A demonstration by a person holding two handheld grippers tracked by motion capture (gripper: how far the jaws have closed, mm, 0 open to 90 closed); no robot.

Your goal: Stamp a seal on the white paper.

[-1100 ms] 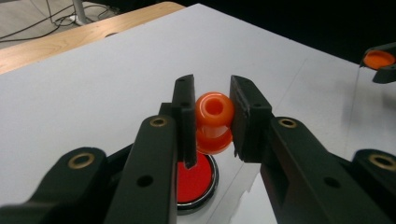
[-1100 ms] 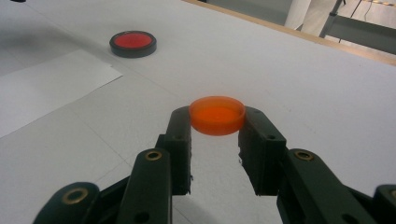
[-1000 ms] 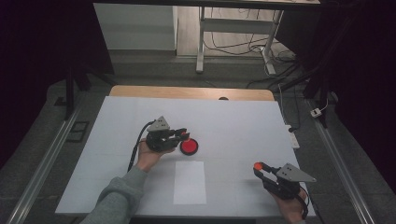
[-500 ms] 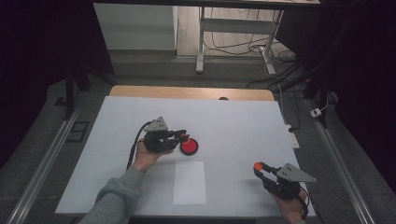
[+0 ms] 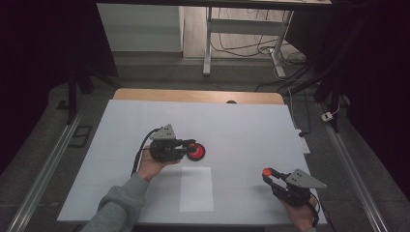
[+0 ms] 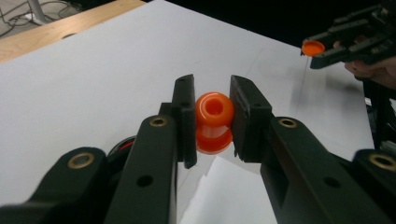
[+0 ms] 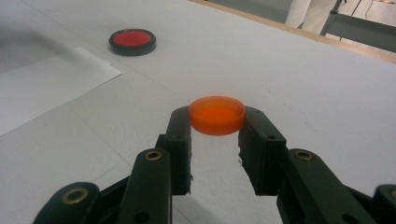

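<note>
Nothing much has moved since a second ago: both hands sit where they were. Left gripper (image 6: 212,123) pinches an orange stamp (image 6: 214,122) over the red ink pad (image 5: 195,151); right gripper (image 7: 217,122) clamps the stamp's orange cap (image 7: 217,115) near the table's (image 5: 251,130) right front; the stamp could twist between the flat pads and smear the white paper (image 5: 196,188); the thin cap, gripped by its rim, might pop free.
</note>
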